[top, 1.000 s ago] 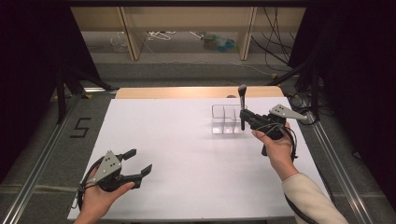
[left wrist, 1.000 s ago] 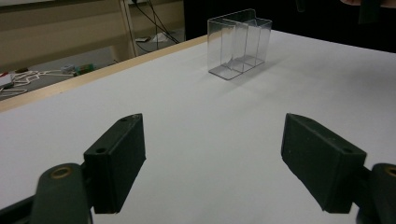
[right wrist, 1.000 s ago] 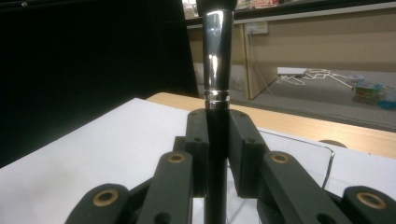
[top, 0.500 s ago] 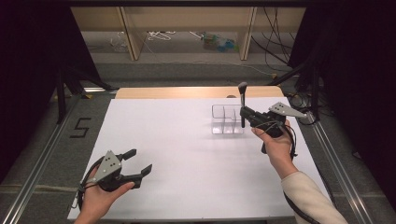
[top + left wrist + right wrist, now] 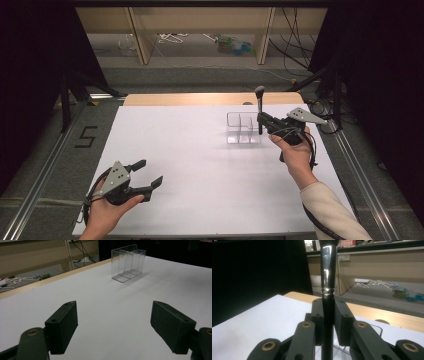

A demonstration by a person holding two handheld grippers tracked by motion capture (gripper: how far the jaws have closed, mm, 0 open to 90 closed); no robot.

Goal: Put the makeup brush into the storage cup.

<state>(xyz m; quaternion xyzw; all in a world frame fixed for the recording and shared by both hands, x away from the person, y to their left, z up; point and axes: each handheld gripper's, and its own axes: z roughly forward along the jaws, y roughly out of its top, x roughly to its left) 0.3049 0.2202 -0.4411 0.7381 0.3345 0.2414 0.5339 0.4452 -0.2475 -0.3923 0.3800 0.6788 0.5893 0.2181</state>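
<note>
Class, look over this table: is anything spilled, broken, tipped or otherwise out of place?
Nothing stands out. The clear organizer stands upright on the white table, with no spill or damage visible. The right gripper holds a makeup brush upright at the organizer, and the left gripper rests open near the front edge.

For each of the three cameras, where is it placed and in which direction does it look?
High view: above the person's side, facing forward and down on the white table; both hands with the left tongs and right tongs show.
Left gripper view: on the left tongs, looking along open jaws across the table.
Right gripper view: on the right tongs, looking along jaws clamping an upright makeup brush.
Shared: the clear acrylic organizer.
</note>
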